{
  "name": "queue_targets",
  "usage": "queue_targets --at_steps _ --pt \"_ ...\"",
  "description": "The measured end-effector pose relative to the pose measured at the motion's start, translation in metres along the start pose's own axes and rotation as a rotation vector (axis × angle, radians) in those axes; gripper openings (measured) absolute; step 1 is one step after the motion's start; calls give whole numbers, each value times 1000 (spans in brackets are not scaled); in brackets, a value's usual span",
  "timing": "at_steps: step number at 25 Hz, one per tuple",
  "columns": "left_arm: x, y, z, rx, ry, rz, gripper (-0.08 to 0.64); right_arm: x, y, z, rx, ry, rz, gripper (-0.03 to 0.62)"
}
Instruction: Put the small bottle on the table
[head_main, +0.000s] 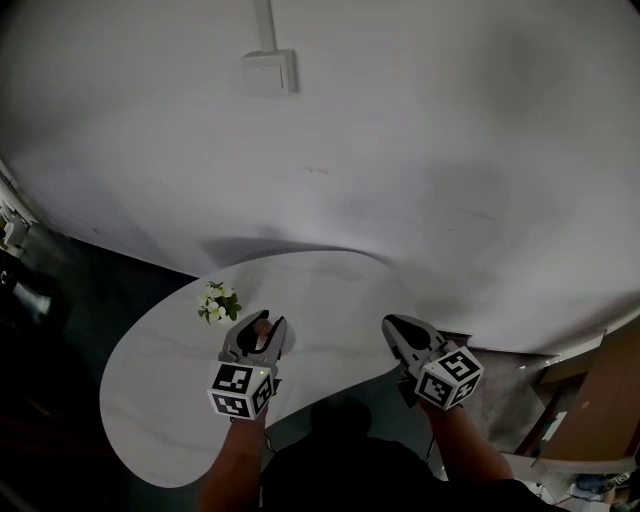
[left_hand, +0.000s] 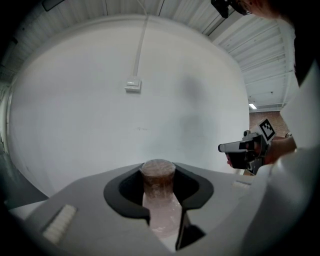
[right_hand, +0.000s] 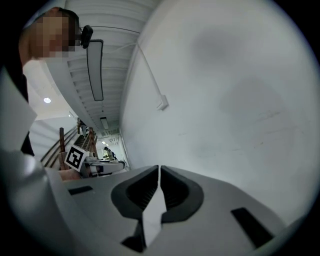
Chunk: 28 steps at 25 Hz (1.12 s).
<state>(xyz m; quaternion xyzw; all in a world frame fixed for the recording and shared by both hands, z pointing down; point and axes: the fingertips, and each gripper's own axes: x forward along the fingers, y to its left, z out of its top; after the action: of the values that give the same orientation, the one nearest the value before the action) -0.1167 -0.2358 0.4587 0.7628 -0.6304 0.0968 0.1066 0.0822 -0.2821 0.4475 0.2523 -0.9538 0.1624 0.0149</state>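
The small bottle (head_main: 262, 327) has a brownish cap and a pale body. It stands upright between the jaws of my left gripper (head_main: 258, 320), which is shut on it above the white table (head_main: 160, 400). In the left gripper view the bottle (left_hand: 158, 176) fills the gap of the left gripper (left_hand: 158, 167), with its cap just above the jaw tips. My right gripper (head_main: 389, 323) hovers at the table's near right edge. The right gripper (right_hand: 159, 169) shows both jaws pressed together with nothing between them.
A small bunch of white flowers (head_main: 218, 303) sits on the table just beyond the left gripper. A white wall with a switch box (head_main: 269, 72) rises behind the table. A wooden board (head_main: 600, 400) leans at the right, and dark floor lies to the left.
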Motion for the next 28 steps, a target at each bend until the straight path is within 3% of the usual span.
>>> queue_targets --at_steps 15,28 --pt "17 43 -17 39 18 -109 137 68 19 0 -35 52 -49 11" --pt "78 72 -45 -26 85 -94 137 128 -12 -14 -7 100 -15 11"
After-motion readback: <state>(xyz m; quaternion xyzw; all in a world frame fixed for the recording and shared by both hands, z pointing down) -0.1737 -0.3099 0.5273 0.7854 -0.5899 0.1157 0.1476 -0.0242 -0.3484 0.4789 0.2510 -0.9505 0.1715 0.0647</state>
